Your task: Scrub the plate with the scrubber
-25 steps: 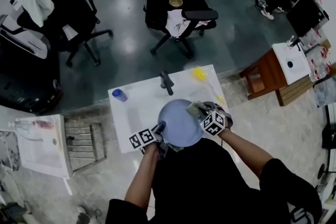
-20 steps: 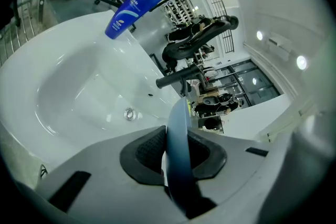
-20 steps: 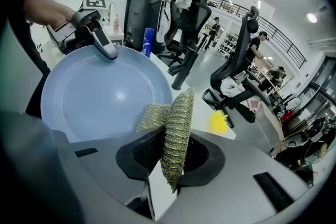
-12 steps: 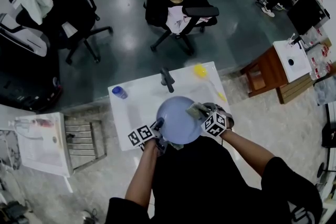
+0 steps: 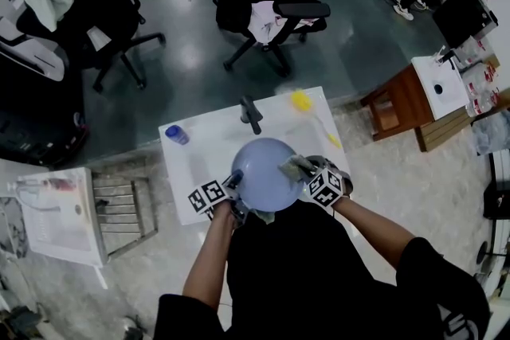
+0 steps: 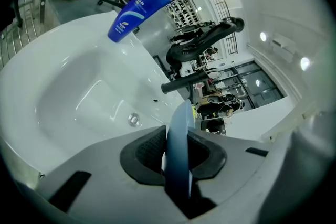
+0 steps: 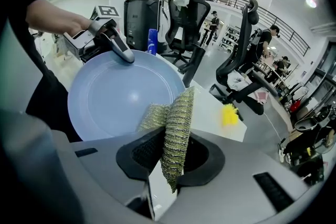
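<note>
A pale blue plate is held tilted over the white sink. My left gripper is shut on the plate's left rim; in the left gripper view the plate stands edge-on between the pads. My right gripper is shut on a green-and-yellow mesh scrubber at the plate's right side. In the right gripper view the scrubber's folded end lies against the plate's face, and the left gripper clamps the far rim.
A black faucet stands at the sink's back edge. A blue bottle sits at the back left corner and a yellow brush at the back right. Office chairs stand beyond the sink, a wire rack to its left.
The plate and both grippers have drifted a little to the left and towards the faucet. Both grips are unchanged.
</note>
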The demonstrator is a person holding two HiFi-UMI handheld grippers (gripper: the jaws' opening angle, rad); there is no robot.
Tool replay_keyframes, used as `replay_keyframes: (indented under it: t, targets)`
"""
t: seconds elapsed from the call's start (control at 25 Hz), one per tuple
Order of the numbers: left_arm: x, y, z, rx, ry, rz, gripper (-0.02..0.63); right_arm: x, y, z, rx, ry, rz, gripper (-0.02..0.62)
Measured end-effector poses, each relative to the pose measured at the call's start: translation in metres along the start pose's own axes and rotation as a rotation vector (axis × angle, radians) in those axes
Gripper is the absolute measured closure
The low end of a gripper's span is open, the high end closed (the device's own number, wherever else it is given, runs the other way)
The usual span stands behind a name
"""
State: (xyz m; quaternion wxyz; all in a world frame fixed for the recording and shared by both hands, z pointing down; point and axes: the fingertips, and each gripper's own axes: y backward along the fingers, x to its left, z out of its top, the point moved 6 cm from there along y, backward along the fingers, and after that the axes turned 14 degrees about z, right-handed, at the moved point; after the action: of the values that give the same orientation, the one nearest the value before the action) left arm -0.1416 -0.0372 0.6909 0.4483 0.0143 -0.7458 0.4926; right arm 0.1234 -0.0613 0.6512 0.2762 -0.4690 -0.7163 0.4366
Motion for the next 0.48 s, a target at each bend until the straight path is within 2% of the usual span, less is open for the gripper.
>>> replay_keyframes:
  t: [0.24, 0.48]
  targets:
    - [0.005, -0.002, 0.000, -0.007, 0.035, 0.005, 0.543, 0.003, 0.002, 0.000, -0.012, -0.054, 0.001, 0.526]
    - [0.008, 0.002, 0.004, -0.019, 0.052, 0.010, 0.543, 0.013, 0.003, 0.005, -0.025, -0.061, 0.030, 0.526]
